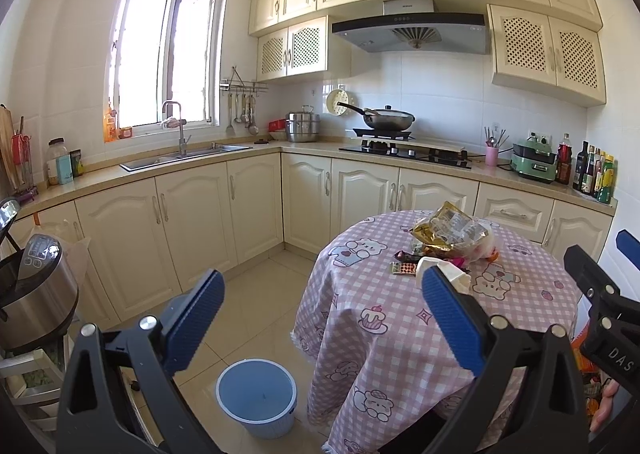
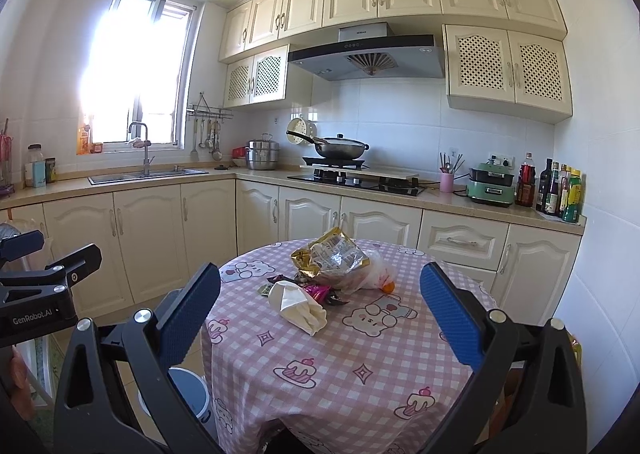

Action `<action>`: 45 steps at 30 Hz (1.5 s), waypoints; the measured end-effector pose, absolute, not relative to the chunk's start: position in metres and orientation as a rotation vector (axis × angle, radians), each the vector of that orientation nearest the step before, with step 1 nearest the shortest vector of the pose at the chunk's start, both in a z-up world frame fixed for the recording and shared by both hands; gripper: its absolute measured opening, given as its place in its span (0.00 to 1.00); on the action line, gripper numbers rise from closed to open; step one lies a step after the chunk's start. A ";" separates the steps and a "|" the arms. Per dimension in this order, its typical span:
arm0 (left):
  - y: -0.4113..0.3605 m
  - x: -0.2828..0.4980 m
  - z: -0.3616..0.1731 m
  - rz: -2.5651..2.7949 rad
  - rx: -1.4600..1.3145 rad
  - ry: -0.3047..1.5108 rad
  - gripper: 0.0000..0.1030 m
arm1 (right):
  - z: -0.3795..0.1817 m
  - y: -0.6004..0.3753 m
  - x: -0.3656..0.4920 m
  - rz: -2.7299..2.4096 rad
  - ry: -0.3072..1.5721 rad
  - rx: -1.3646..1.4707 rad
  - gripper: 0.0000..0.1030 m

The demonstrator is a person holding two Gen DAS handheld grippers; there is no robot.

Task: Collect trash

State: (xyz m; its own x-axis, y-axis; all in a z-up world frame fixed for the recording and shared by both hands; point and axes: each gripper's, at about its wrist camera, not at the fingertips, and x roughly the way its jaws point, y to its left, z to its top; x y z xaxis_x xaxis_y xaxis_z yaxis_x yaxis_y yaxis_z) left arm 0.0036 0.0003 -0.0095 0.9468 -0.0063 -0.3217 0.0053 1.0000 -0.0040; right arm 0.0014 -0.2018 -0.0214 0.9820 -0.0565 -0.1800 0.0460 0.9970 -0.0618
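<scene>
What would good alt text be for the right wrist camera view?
The open right gripper hovers in front of a round table with a pink checked cloth, where a crumpled tissue, a gold snack bag and small wrappers lie. A blue bin stands on the floor at left; cream kitchen cabinets fill the background.

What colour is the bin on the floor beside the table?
Light blue; the bin shows best in the left wrist view.

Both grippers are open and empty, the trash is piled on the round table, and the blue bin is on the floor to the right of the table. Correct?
Not quite: the blue bin stands on the floor to the left of the table, as the left wrist view shows. The rest holds: left gripper and right gripper are open and empty, and the trash pile is on the table.
</scene>
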 end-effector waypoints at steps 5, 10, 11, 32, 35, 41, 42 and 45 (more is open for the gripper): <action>-0.001 0.004 -0.012 -0.007 -0.002 0.334 0.94 | -0.022 -0.202 0.002 -0.055 0.182 -0.057 0.93; -0.001 0.007 -0.015 -0.009 -0.004 0.347 0.94 | -0.025 -0.205 0.004 -0.063 0.189 -0.052 0.93; 0.000 0.008 -0.015 -0.009 -0.003 0.349 0.94 | -0.025 -0.206 0.004 -0.064 0.190 -0.050 0.93; -0.010 0.012 -0.014 -0.024 0.015 0.357 0.94 | -0.027 -0.212 0.008 -0.075 0.207 -0.036 0.93; -0.012 0.017 -0.016 -0.032 0.016 0.366 0.94 | -0.029 -0.215 0.015 -0.077 0.223 -0.034 0.93; -0.020 0.042 -0.027 -0.036 0.032 0.410 0.94 | -0.043 -0.230 0.041 -0.085 0.281 0.007 0.93; -0.022 0.047 -0.029 -0.038 0.032 0.421 0.94 | -0.045 -0.232 0.045 -0.086 0.290 0.014 0.93; -0.029 0.064 -0.038 -0.047 0.035 0.451 0.94 | -0.054 -0.241 0.058 -0.090 0.317 0.031 0.93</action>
